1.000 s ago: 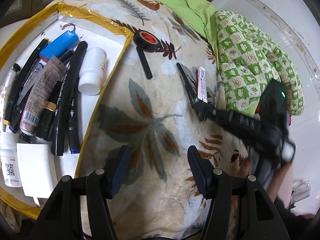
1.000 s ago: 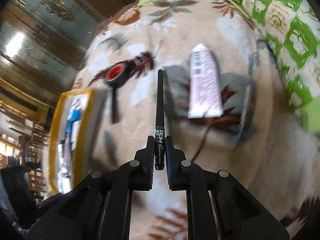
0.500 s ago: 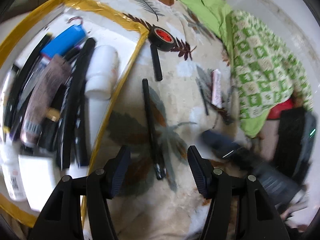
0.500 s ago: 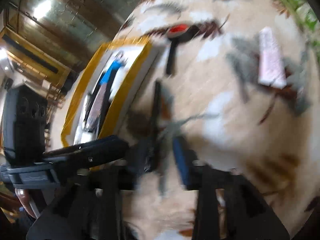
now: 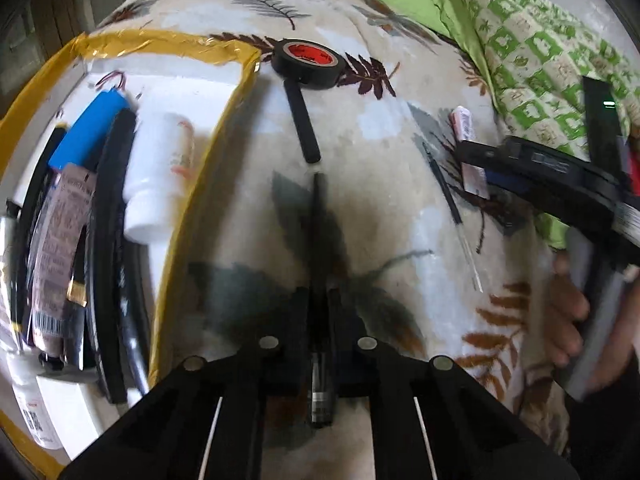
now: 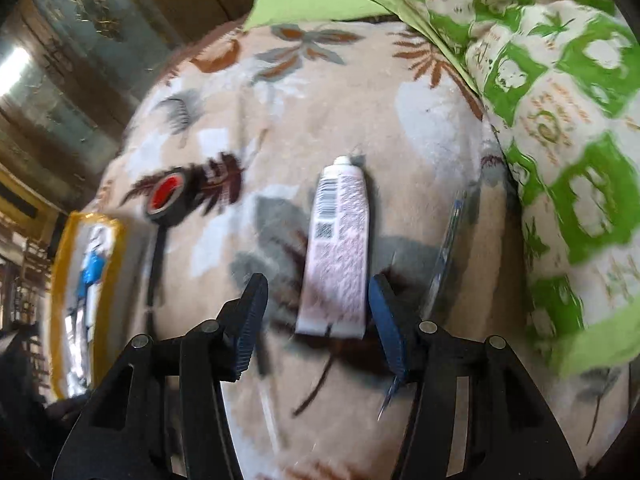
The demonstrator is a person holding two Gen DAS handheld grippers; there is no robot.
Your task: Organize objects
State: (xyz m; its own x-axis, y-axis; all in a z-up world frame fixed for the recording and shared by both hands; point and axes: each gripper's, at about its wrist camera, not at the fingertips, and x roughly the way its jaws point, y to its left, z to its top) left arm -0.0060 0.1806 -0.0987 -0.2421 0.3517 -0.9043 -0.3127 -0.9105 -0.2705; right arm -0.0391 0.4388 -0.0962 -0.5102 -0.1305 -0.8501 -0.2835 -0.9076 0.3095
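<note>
The leaf-print blanket [image 5: 392,128] fills both views, and the gold-edged tray [image 5: 168,46] sits at the left of the left wrist view, already crowded with a blue cylinder [image 5: 90,130], a white bottle [image 5: 158,176], markers and a tube.

The main change is a handover. A second ago the right gripper [image 6: 316,320] was clamped on the slim black pen [image 5: 319,240]; half a second ago that pen lay loose on the blanket between the spread fingers of the left gripper [image 5: 319,296]. Now the left gripper's jaws are closing, with the pads pressed on the pen's lower shaft at bottom centre of its view, its tip aimed up the frame toward a short black stick [image 5: 302,120] and the roll of black tape [image 5: 309,60].

The right gripper has let go and swung across: its jaws are opening, standing wide to either side of the lower end of a pale pink tube [image 6: 336,252] at centre frame, pads not touching it. A thin blue pen [image 6: 446,252] lies just right of the tube.

In my judgement the black pen is bound for the tray next, while the right hand lines up the tube as its next pick.
</note>
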